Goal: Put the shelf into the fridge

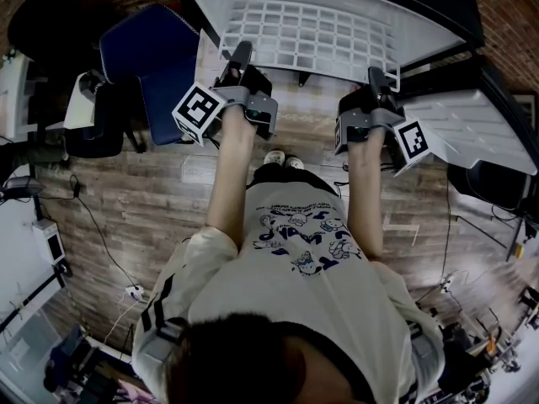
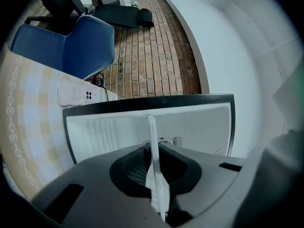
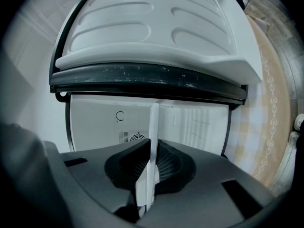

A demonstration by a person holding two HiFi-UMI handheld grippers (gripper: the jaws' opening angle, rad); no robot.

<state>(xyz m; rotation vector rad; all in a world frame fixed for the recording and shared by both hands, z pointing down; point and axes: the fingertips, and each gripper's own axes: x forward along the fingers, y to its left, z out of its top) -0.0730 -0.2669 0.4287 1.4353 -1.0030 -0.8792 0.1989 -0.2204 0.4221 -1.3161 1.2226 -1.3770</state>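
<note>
- Position of the part: the shelf (image 1: 303, 28) is a flat white grid panel held roughly level in the air in front of the person. It faces the open fridge (image 3: 95, 122) and is not yet inside the cavity.
- Left gripper (image 1: 238, 57): jaws are clamped on the near edge of the shelf, towards its left end. In the left gripper view the panel shows edge-on as a thin white strip pinched between the pads.
- Right gripper (image 1: 379, 76): jaws are likewise closed on the near edge, towards the right end, with the panel edge seated between the pads.
- Surroundings: the fridge door (image 3: 156, 23) stands open at the right. A blue chair (image 1: 160, 57) stands at the left, clear of the shelf.
- Handling, as judged: the panel looks thin, rigid and light, probably moulded plastic. The smooth surface may slide in the pads if the shelf tips.
- Hold points: grip the near rim at two well-separated points, as here, so that the far edge does not droop or twist.
- Caution: a thin rim can crack under side load. Present the shelf square to the opening, so that the side edges enter together and do not jam.
</note>
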